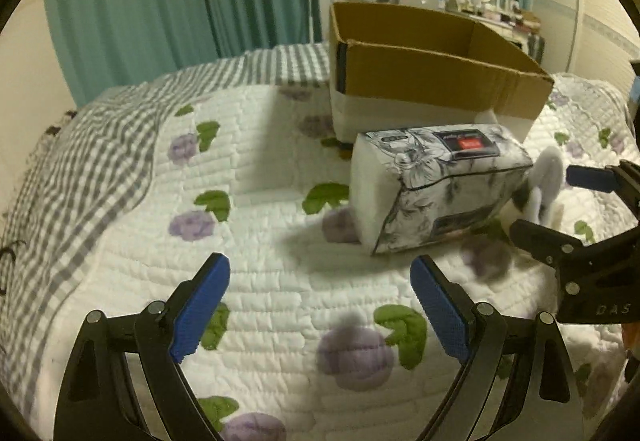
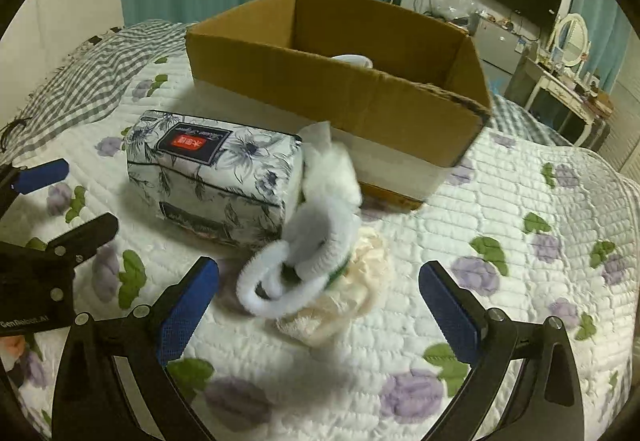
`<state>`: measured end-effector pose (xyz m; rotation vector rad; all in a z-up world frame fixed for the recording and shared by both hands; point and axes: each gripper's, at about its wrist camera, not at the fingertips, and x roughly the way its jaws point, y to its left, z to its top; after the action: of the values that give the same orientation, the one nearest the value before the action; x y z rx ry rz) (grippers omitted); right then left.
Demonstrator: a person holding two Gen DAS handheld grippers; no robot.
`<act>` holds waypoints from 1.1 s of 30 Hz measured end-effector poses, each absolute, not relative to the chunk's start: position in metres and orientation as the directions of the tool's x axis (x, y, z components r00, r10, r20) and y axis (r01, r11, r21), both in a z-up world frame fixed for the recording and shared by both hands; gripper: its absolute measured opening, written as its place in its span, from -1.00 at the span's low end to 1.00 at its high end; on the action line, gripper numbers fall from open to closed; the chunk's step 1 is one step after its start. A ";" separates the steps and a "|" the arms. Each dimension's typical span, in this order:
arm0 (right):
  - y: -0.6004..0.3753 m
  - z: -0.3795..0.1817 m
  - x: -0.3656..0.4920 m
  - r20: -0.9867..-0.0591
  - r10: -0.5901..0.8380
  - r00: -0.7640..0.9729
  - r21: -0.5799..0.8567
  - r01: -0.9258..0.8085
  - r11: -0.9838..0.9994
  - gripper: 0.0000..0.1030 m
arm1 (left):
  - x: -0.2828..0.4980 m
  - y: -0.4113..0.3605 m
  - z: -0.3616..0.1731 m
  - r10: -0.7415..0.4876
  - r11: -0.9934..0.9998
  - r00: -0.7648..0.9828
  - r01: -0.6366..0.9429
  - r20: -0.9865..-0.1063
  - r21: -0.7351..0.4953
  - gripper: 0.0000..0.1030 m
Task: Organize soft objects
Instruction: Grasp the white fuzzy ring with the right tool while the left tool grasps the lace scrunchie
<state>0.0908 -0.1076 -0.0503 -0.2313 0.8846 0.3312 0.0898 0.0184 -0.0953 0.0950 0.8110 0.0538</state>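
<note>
both claws wide apart; tissue pack just beside box.

The right gripper hovers over the floral quilt, its blue-padded fingers spread wide with nothing between them. Just beyond it lies a fluffy white soft toy, resting on a cream cloth and touching the tissue pack on its left. Farther back stands an open cardboard box. The left gripper shows at the left edge, jaws apart.
</note>
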 end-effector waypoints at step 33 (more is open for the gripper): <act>-0.231 -0.052 0.111 -0.835 0.173 0.522 0.067 -0.216 0.974 -0.33 | 0.124 -0.127 -0.122 -0.075 0.990 0.556 0.142 -0.828 0.005 0.64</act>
<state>0.1108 -0.2313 -0.0519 -0.0464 0.9942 0.2331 0.1236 -0.1271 -0.1223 0.0742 0.9733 -0.1285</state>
